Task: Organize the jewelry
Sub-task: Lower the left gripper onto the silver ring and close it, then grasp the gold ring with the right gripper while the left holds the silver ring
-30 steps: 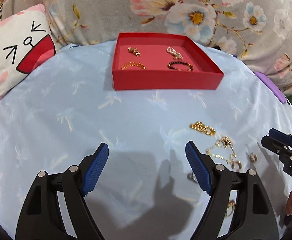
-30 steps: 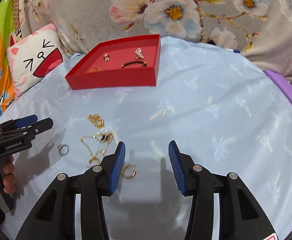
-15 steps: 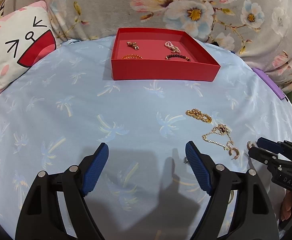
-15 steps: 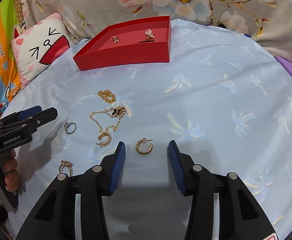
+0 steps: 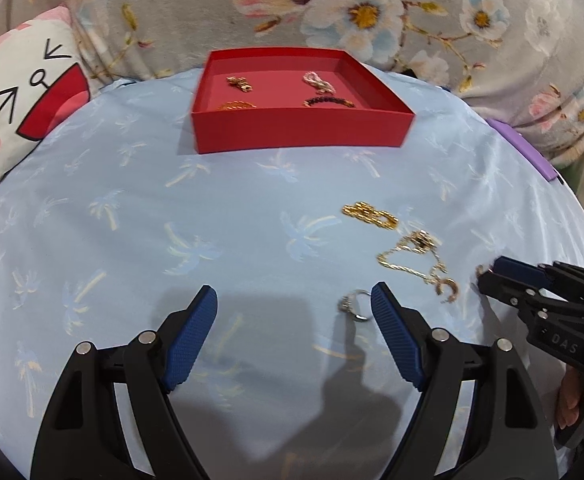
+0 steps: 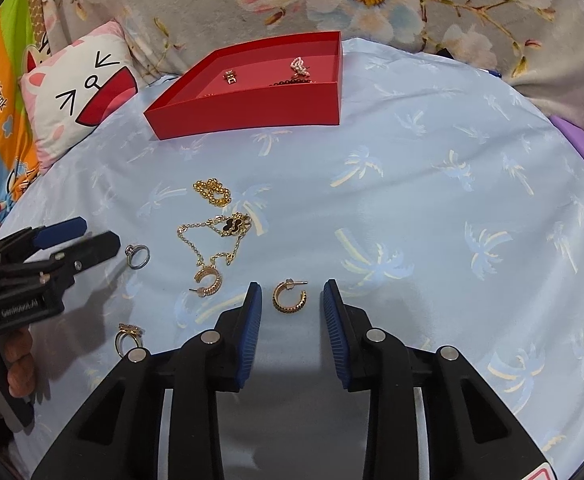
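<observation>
A red tray (image 5: 300, 132) (image 6: 252, 114) at the far side of the blue cloth holds several jewelry pieces. Loose on the cloth lie a gold bead bracelet (image 6: 212, 192) (image 5: 370, 215), a gold chain with a black clover (image 6: 228, 228) (image 5: 412, 252), a gold hoop earring (image 6: 209, 280), a silver ring (image 6: 138, 257) (image 5: 356, 307) and a gold ring (image 6: 129, 338). My right gripper (image 6: 290, 300) is open, its fingers on either side of a second gold hoop earring (image 6: 289, 297). My left gripper (image 5: 294, 320) is open and empty, the silver ring just inside its right finger.
A cat-face cushion (image 5: 16, 96) (image 6: 80, 92) lies at the left edge. Floral fabric (image 5: 372, 8) rises behind the tray. A purple object (image 5: 526, 152) sits at the cloth's right edge. Each gripper shows in the other's view: the right one (image 5: 488, 276) and the left one (image 6: 88, 236).
My right gripper has moved forward and down until its fingers straddle the hoop earring. My left gripper has shifted toward the silver ring, which now lies at its right finger.
</observation>
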A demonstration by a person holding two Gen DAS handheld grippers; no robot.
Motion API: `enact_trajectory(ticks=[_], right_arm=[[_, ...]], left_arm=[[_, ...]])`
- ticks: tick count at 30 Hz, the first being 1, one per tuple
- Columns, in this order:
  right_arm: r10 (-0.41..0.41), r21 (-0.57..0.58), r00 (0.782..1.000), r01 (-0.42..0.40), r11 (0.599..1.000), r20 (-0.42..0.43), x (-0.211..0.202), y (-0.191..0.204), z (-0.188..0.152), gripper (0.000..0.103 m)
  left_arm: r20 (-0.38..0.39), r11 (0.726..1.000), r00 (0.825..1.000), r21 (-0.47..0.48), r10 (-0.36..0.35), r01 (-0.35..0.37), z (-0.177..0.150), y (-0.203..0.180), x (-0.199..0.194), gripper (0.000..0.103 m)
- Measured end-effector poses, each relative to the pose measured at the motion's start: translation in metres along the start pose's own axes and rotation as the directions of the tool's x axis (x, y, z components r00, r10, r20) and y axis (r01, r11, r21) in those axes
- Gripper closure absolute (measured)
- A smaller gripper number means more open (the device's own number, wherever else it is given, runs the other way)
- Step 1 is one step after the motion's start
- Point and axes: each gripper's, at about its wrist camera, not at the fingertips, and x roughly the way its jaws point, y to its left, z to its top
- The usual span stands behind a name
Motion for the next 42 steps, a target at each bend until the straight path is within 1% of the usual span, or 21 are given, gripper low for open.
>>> enact_trajectory(ticks=[2,4,6,7,8,9,10,12,15,17,18,23,26,29,32,36,38,42], right_arm=[[-0.003,0.002,1.0,0.003,1.0,0.001,0.0,0.0,0.0,0.073],[-0.003,0.008,1.0,0.003,1.0,0.001,-0.001,-0.001,0.0,0.073],[-0.008,0.01,1.0,0.008,1.0,0.003,-0.001,-0.002,0.0,0.073],[-0.011,0.01,1.0,0.011,1.0,0.004,-0.001,-0.002,0.0,0.073],[-0.013,0.011,1.0,0.013,1.0,0.005,-0.001,-0.003,0.0,0.073],[-0.013,0.013,1.0,0.013,1.0,0.006,-0.002,-0.003,0.0,0.073],[-0.013,0.015,1.0,0.013,1.0,0.007,-0.002,-0.003,0.0,0.072],[-0.013,0.02,1.0,0.013,1.0,0.009,-0.003,-0.004,0.0,0.071],[-0.012,0.029,1.0,0.011,1.0,0.01,-0.004,-0.005,0.001,0.071],[-0.01,0.033,1.0,0.009,0.999,0.012,-0.005,-0.006,0.0,0.07],[-0.009,0.034,1.0,0.009,0.999,0.013,-0.005,-0.006,0.0,0.069],[-0.006,0.042,1.0,0.005,0.999,0.026,-0.008,-0.008,0.002,0.069],[0.002,0.043,0.999,-0.003,0.999,0.038,-0.01,-0.008,0.003,0.069],[0.024,0.033,0.999,-0.025,0.999,0.046,-0.012,-0.007,0.003,0.069],[0.076,-0.001,0.996,-0.076,0.997,0.054,-0.015,0.003,0.003,0.069],[0.142,-0.088,0.989,-0.137,0.987,0.051,-0.02,0.027,-0.001,0.069],[0.189,-0.116,0.981,-0.184,0.976,0.033,-0.021,0.038,-0.004,0.069],[0.257,-0.154,0.966,-0.256,0.954,-0.012,-0.019,0.057,-0.011,0.069]], left_arm=[[-0.013,0.999,1.0,0.027,-0.02,0.021,-0.001,-0.01,0.002,0.026],[-0.016,0.998,1.0,0.057,-0.017,0.017,-0.002,-0.019,0.003,0.027],[-0.023,0.997,1.0,0.079,-0.005,0.007,-0.003,-0.027,0.006,0.03],[-0.037,0.996,0.999,0.089,0.002,0.001,-0.002,-0.03,0.01,0.039],[-0.053,0.995,0.999,0.095,0.008,-0.003,-0.002,-0.032,0.013,0.045],[-0.058,0.995,0.998,0.101,0.018,-0.013,-0.002,-0.033,0.015,0.046],[-0.052,0.994,0.998,0.104,0.022,-0.017,-0.002,-0.034,0.014,0.049],[-0.053,0.994,0.998,0.109,0.032,-0.026,-0.002,-0.035,0.016,0.052],[-0.048,0.993,0.998,0.113,0.034,-0.028,-0.001,-0.035,0.016,0.064],[-0.044,0.994,0.999,0.106,0.03,-0.025,-0.001,-0.033,0.016,0.078],[-0.044,0.994,0.999,0.103,0.028,-0.023,-0.001,-0.032,0.016,0.079],[-0.042,0.996,0.999,0.084,-0.002,0.006,0.0,-0.027,0.014,0.079],[-0.031,0.998,1.0,0.066,0.006,-0.004,0.001,-0.02,0.01,0.079],[-0.013,1.0,1.0,0.013,0.022,-0.022,0.005,-0.004,0.005,0.079],[0.0,0.998,0.998,-0.037,0.057,-0.057,0.007,0.014,0.003,0.079],[-0.009,0.993,0.997,-0.079,0.082,-0.082,0.005,0.03,0.005,0.079],[-0.013,0.993,0.997,-0.084,0.079,-0.079,0.004,0.032,0.005,0.079],[0.002,0.994,0.996,-0.068,0.09,-0.09,0.004,0.03,0.003,0.079]])
